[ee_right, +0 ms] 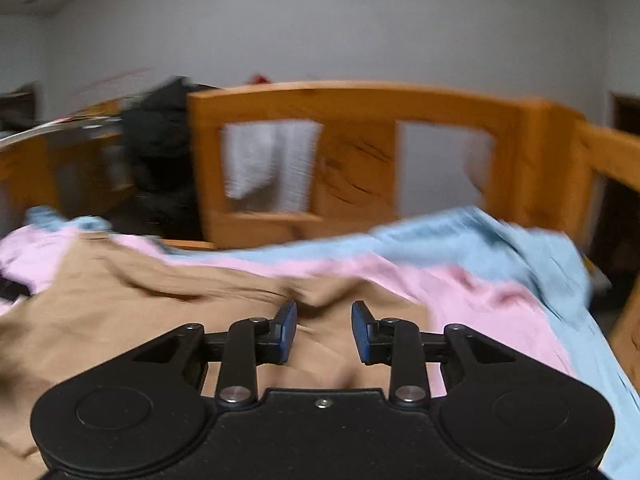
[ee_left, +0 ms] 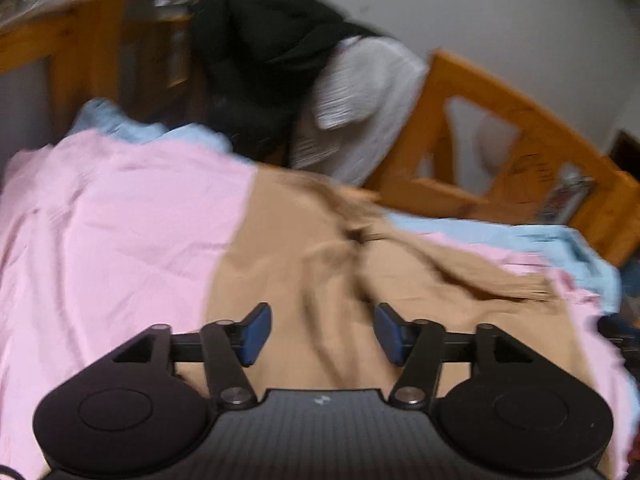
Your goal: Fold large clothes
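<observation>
Right, both views are blurred: a tan garment (ee_left: 304,248) lies rumpled on pink cloth (ee_left: 120,216) over blue cloth (ee_right: 460,240). Beyond it a wooden bed rail (ee_right: 360,100) carries black clothing (ee_left: 272,48) and a white garment (ee_left: 360,92). Left gripper (ee_left: 323,334) gapes wide, nothing between; right gripper (ee_right: 324,332) is narrower, also holding nothing.

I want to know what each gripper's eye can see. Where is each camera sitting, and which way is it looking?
Left wrist: sits on the left gripper, looks forward and down over the tan garment on pink cloth toward dark clothes; only its own open fingers show.
Right wrist: sits on the right gripper, looks more level across the tan garment at the wooden bed frame; only its own fingers show, parted, nothing between.
Shared: tan garment, pink cloth, blue cloth, bed frame.
</observation>
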Demonstrator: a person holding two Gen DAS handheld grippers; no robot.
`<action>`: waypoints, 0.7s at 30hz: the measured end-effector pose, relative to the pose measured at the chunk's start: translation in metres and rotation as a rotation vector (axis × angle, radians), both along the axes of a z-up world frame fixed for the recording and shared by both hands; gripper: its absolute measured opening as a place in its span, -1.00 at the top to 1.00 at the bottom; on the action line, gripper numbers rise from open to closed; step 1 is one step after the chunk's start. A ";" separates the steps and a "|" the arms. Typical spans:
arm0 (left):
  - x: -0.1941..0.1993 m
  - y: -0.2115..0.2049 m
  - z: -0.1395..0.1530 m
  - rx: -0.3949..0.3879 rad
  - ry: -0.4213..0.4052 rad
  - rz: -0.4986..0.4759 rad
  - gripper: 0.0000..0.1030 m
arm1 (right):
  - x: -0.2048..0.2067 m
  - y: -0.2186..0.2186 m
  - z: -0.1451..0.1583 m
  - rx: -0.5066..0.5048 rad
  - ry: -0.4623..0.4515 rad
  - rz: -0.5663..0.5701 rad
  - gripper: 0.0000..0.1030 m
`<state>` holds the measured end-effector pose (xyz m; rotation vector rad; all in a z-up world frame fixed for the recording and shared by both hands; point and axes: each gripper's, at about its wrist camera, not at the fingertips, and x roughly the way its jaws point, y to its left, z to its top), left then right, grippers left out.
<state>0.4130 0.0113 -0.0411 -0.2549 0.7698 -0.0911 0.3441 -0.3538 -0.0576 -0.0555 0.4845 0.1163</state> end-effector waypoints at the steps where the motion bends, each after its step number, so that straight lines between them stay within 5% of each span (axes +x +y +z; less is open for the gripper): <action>1: -0.002 -0.006 0.001 -0.014 -0.007 -0.027 -0.37 | -0.002 0.011 0.001 -0.015 -0.008 0.048 0.35; 5: 0.014 -0.042 -0.016 0.034 0.070 -0.091 -0.34 | 0.001 0.048 -0.014 -0.054 0.026 0.166 0.28; 8: 0.039 -0.062 -0.048 0.180 0.203 -0.051 -0.25 | 0.015 0.066 -0.038 -0.128 0.113 0.167 0.25; 10: 0.051 -0.062 -0.065 0.183 0.255 -0.019 -0.28 | 0.025 0.071 -0.055 -0.163 0.168 0.149 0.24; 13: 0.051 -0.056 -0.064 0.158 0.226 0.003 -0.33 | 0.033 0.076 -0.074 -0.218 0.210 0.147 0.24; 16: 0.041 -0.040 -0.053 0.098 0.217 0.013 -0.31 | 0.026 0.075 -0.062 -0.185 0.202 0.143 0.12; 19: 0.013 -0.022 -0.031 0.075 0.146 -0.020 -0.59 | -0.004 0.065 -0.036 -0.173 0.135 0.196 -0.31; 21: -0.010 -0.011 -0.017 0.092 0.084 -0.034 -0.80 | -0.028 0.059 -0.021 -0.177 0.103 0.231 -0.37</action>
